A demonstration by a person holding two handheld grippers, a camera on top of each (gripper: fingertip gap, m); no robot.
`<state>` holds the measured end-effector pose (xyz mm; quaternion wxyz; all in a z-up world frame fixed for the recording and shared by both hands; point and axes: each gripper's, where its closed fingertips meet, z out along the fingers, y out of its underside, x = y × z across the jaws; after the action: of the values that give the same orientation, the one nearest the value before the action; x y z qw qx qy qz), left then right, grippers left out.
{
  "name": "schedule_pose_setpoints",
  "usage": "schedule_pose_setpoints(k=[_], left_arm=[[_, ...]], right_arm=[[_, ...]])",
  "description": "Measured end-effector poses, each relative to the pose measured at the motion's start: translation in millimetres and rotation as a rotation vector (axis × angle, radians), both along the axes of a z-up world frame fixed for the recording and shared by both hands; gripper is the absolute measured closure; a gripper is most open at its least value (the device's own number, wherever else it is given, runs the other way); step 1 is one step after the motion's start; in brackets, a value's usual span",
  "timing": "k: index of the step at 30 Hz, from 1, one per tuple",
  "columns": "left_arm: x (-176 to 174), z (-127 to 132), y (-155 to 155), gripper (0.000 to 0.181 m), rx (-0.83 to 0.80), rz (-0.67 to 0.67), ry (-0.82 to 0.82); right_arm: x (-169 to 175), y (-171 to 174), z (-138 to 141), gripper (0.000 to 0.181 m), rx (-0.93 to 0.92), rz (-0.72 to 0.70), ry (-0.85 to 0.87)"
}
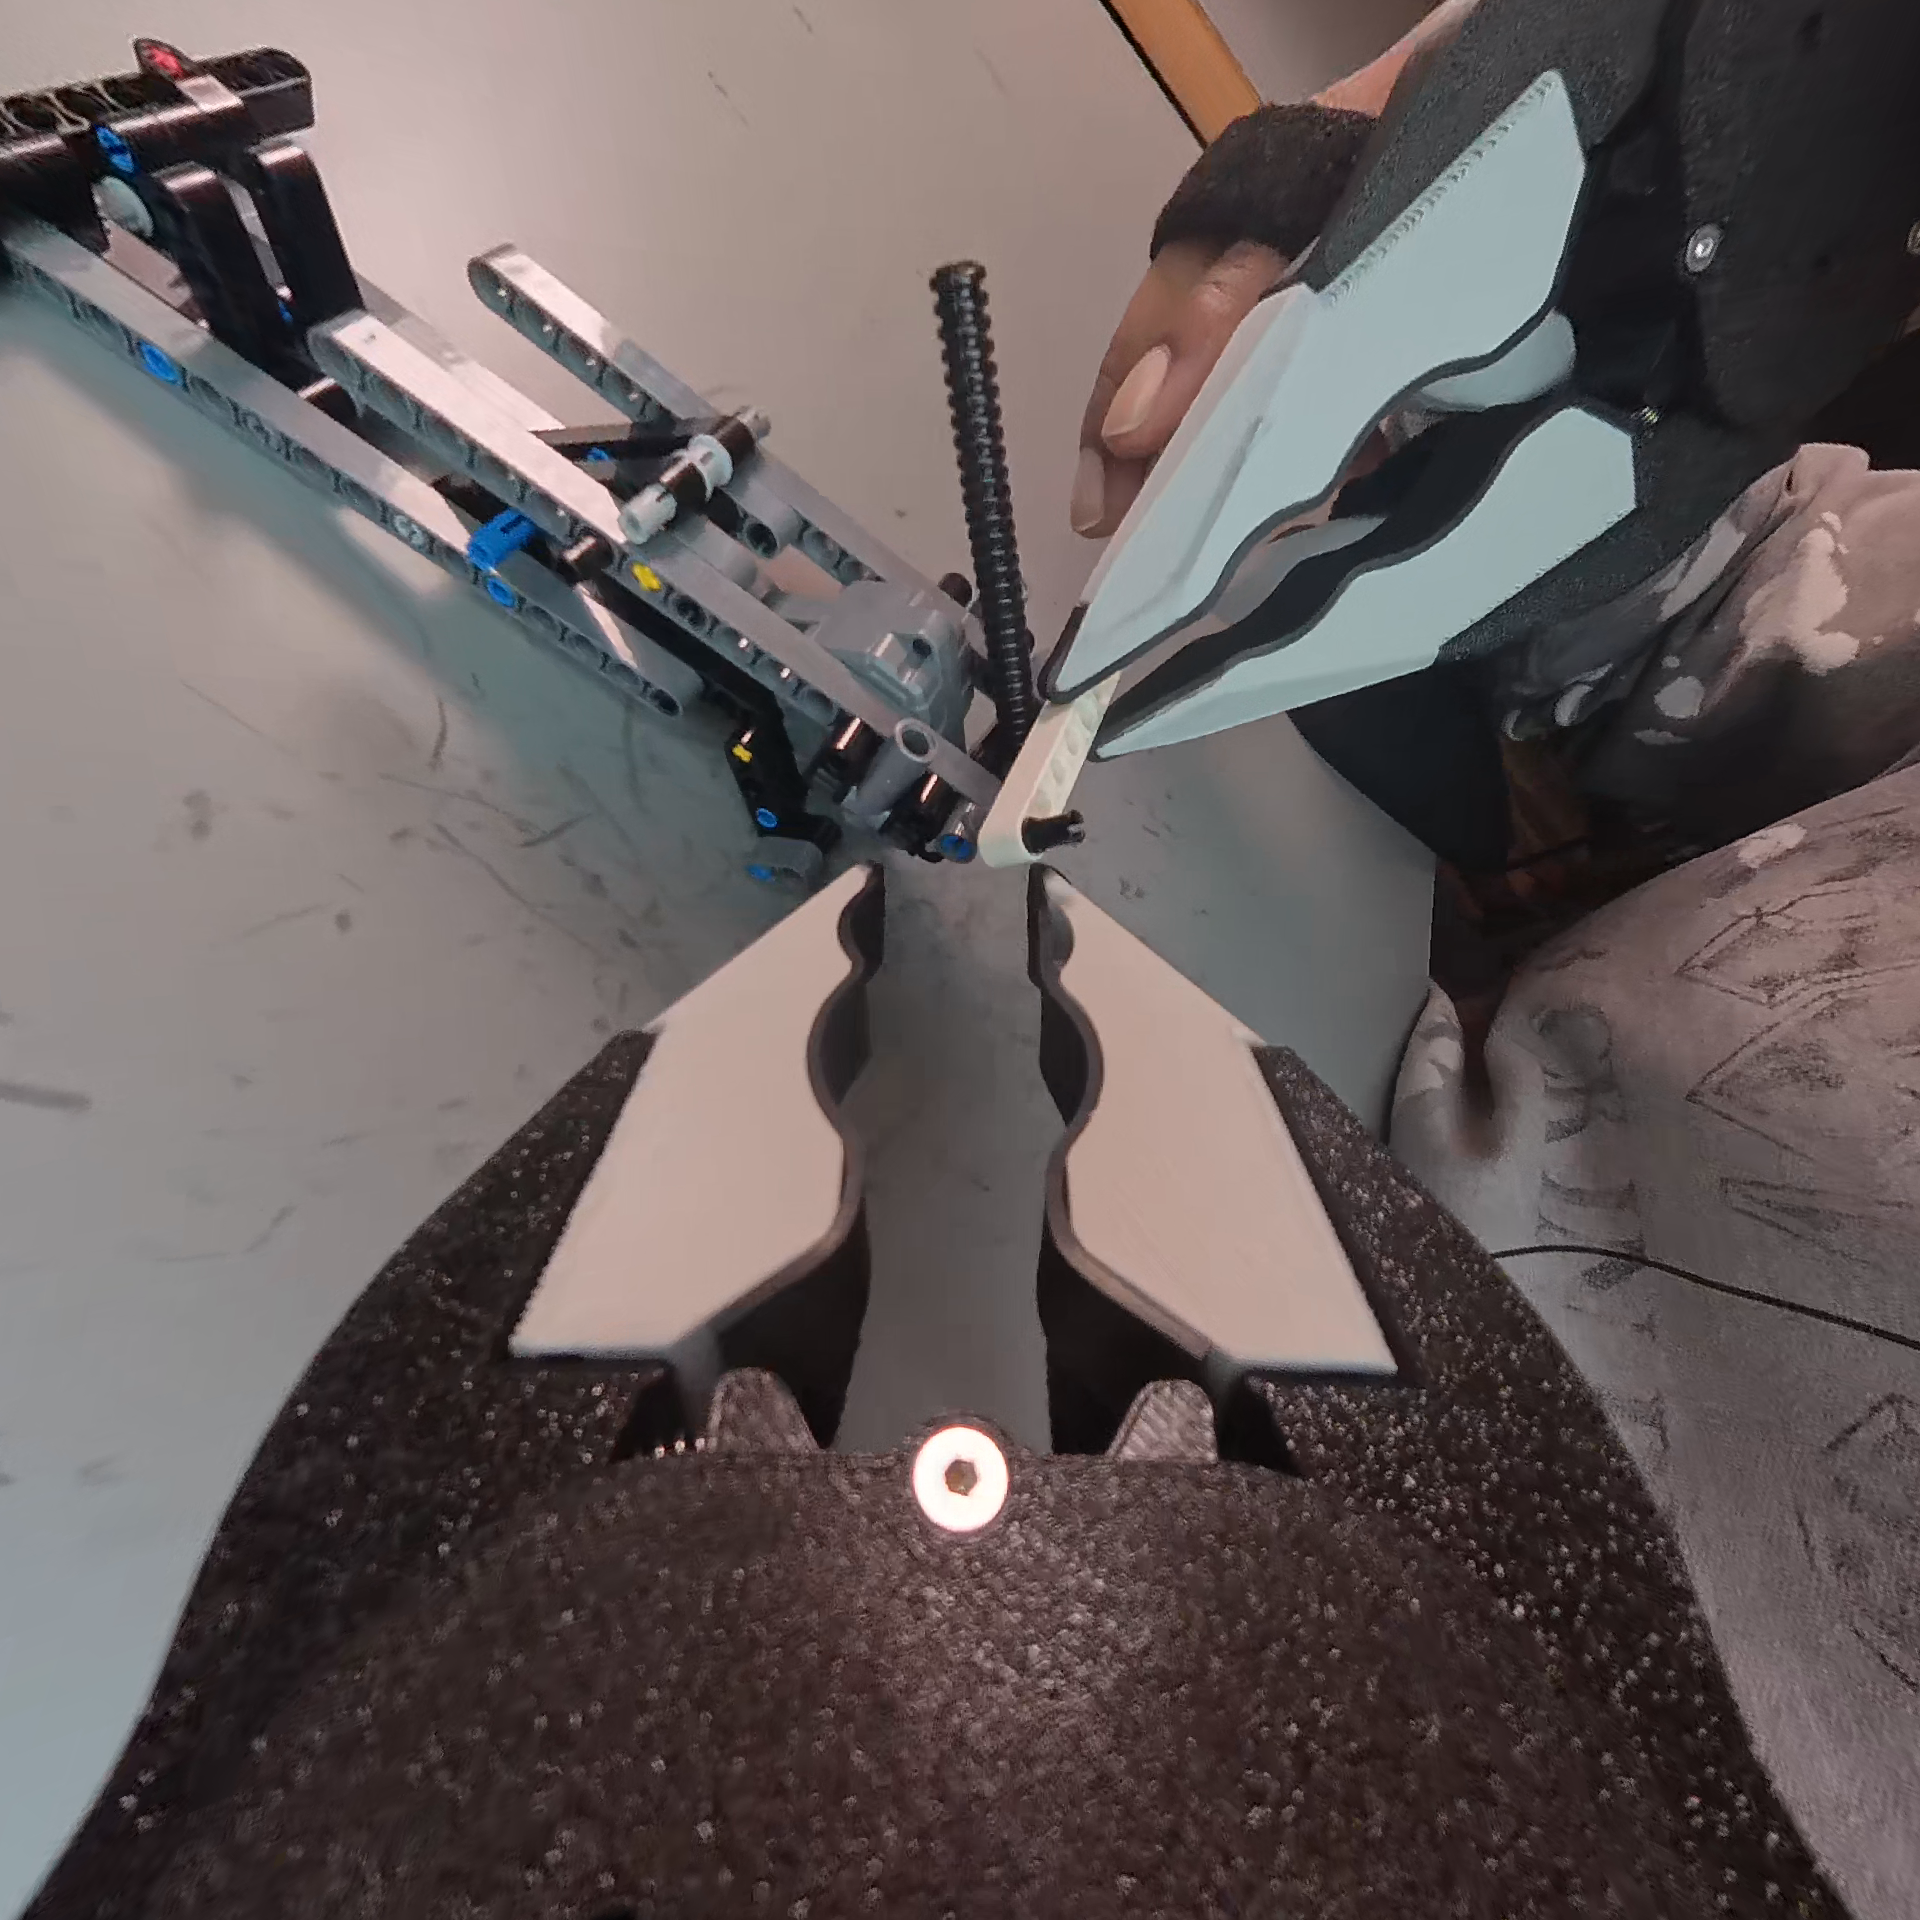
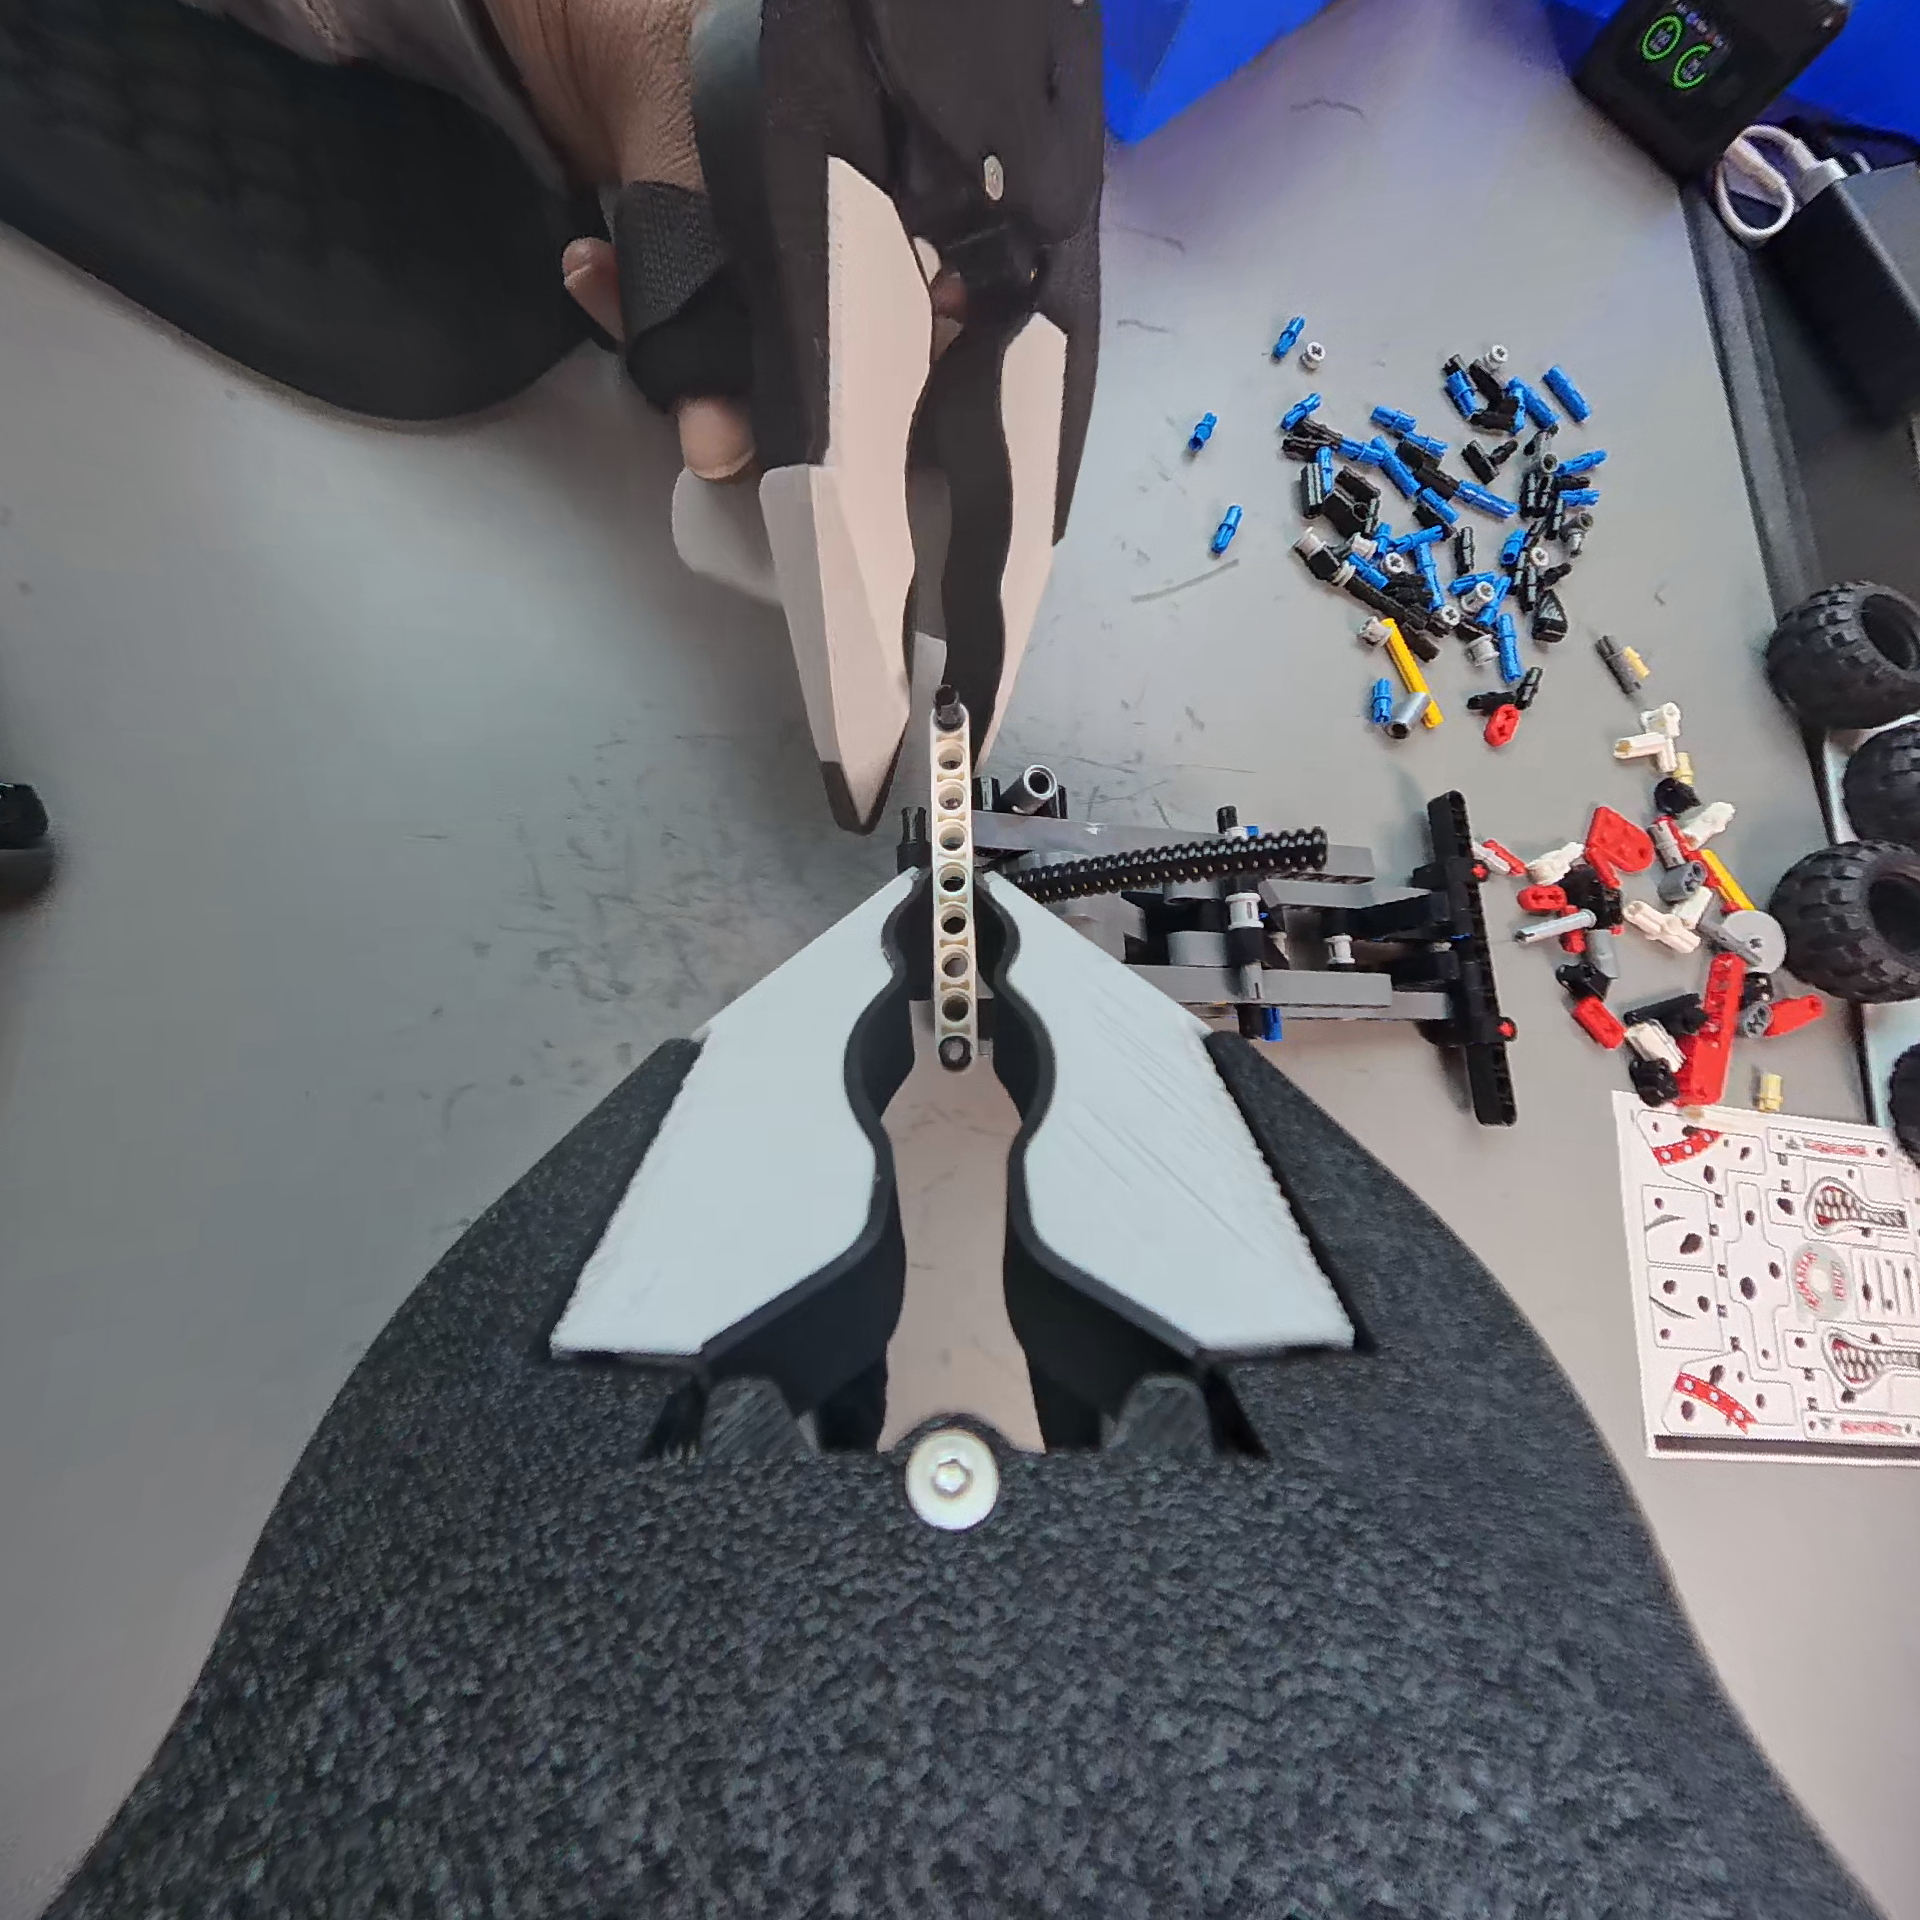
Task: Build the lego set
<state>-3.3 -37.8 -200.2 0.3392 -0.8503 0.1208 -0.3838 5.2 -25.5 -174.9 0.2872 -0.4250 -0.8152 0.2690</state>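
While the right gripper [image 2: 951,914] clamps the white beam [image 2: 952,894] between its fingertips, that beam stands straight up toward twelve o'clock in the right wrist view, a black pin [image 2: 947,704] plugged into its far end. The left gripper [image 1: 956,883] is spread wide and empty, hovering just short of the beam's pinned end [image 1: 1049,829] in its own view. In the right wrist view the half-built grey and black frame [image 2: 1288,935] lies on the tabletop [image 2: 364,831] at three o'clock from the beam, a black ribbed hose [image 2: 1164,857] running along it. At two o'clock sits a heap of blue and black pins [image 2: 1444,520], with red and white parts [image 2: 1652,925], black tyres [image 2: 1844,655] and a sticker sheet [image 2: 1777,1278] at three to four o'clock.
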Motion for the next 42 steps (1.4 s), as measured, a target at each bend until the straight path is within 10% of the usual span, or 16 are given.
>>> schedule_pose_setpoints(k=[12,42], left_arm=[[3.2,4.6,20.1,0.153,-0.063,0.209,-0.175],[9.9,4.8,15.6,0.16,0.018,0.148,-0.025]], right_arm=[[-2.5,11.1,-0.3,0.174,0.007,-0.008,0.006],[9.0,11.7,-0.9,0.174,-0.289,0.173,-0.346]])
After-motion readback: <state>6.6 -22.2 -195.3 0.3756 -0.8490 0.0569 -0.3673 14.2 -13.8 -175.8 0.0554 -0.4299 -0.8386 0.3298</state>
